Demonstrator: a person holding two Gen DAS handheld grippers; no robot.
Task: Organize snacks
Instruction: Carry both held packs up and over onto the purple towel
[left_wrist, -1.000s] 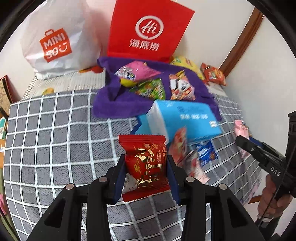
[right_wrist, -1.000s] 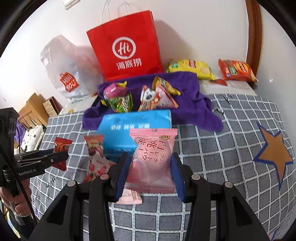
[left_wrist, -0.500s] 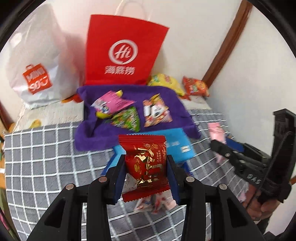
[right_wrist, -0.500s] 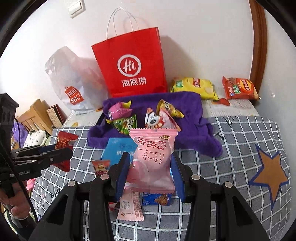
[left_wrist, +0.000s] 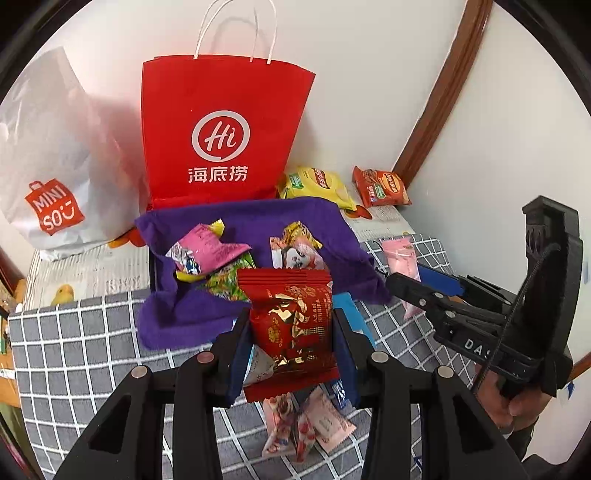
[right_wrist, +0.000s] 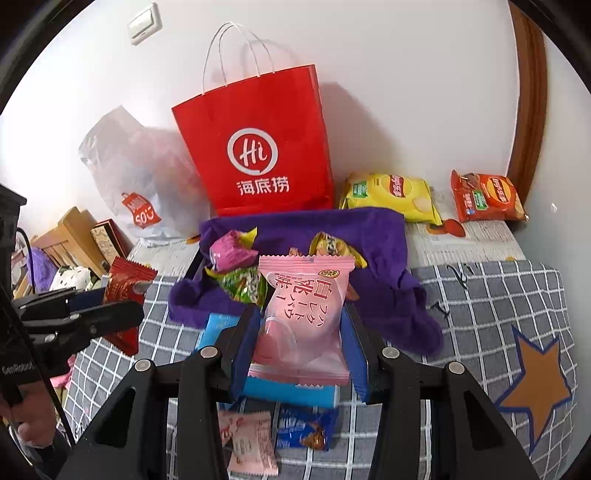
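Both grippers have lifted and closed in on the purple cloth (left_wrist: 251, 221), now frame centre. Left gripper (left_wrist: 291, 332) jaws pinch red packet (left_wrist: 291, 314); right gripper (right_wrist: 299, 332) jaws pinch pink packet (right_wrist: 306, 306). Drop-off looks next.

Bed with a grey checked cover (right_wrist: 491, 295), a purple towel (right_wrist: 384, 243) lay on it, a blue tissue pack (right_wrist: 288, 393), small snack packets (right_wrist: 251, 439) in front, red paper bag (right_wrist: 258, 147) stood behind.
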